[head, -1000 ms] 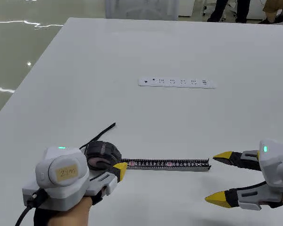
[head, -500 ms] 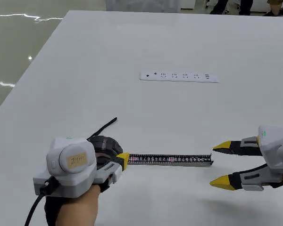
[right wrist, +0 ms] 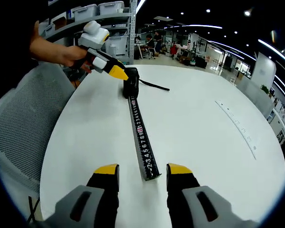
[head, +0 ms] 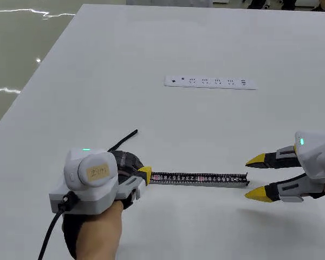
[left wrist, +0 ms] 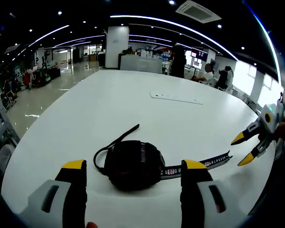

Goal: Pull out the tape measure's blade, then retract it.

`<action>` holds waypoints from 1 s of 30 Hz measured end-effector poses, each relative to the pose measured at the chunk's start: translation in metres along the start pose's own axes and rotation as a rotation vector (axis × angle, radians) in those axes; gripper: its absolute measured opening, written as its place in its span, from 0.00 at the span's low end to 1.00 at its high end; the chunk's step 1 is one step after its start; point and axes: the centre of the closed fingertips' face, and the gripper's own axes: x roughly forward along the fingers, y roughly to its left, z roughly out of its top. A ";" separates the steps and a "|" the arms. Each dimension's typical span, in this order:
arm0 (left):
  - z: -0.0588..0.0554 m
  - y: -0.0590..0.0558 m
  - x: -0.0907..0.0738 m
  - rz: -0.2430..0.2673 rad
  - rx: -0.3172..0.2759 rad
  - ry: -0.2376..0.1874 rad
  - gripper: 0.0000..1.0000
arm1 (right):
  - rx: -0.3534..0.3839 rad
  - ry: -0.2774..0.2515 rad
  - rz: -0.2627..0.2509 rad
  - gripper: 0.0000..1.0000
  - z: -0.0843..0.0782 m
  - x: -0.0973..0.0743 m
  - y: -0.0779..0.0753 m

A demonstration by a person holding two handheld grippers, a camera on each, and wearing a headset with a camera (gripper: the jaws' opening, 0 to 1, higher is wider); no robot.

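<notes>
Blade point(right wrist: 138, 128) tip lies just at right claw point(right wrist: 143, 168), tips parted, untouched. Left claw point(left wrist: 134, 165) spread wide either side of the case point(head: 127, 161). Contact unclear, its body hiding half the case from above.

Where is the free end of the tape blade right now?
In the head view the blade's end lies on the table, lower right, at the tips of the right gripper, whose open jaws flank it without touching.
</notes>
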 end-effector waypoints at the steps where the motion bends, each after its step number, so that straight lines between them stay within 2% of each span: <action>1: 0.001 -0.002 0.001 0.000 -0.002 0.000 0.78 | -0.001 -0.001 0.001 0.39 -0.001 0.001 -0.002; 7: -0.001 0.003 0.003 0.013 -0.008 0.004 0.77 | -0.007 0.003 0.025 0.35 -0.003 0.007 -0.005; 11: -0.001 -0.001 0.007 0.009 -0.006 0.008 0.76 | -0.008 0.005 0.031 0.33 -0.003 0.008 -0.010; 13: 0.000 -0.004 0.006 0.005 -0.005 0.010 0.76 | -0.011 0.015 0.040 0.33 -0.006 0.008 -0.011; 15: -0.001 0.000 0.011 0.003 -0.005 0.010 0.76 | -0.015 0.023 0.046 0.32 -0.004 0.008 -0.009; 18: -0.002 0.001 0.010 0.003 -0.004 0.010 0.76 | -0.038 0.060 0.067 0.32 -0.011 0.007 -0.011; 22: -0.002 -0.001 0.013 0.000 -0.002 0.012 0.76 | -0.054 0.074 0.081 0.30 -0.012 0.005 -0.009; 26: -0.002 -0.002 0.006 0.008 -0.003 0.010 0.76 | -0.061 0.082 0.095 0.29 -0.015 0.008 -0.009; 30: -0.003 0.002 0.011 0.017 -0.008 0.009 0.75 | -0.072 0.085 0.108 0.26 -0.016 0.011 -0.010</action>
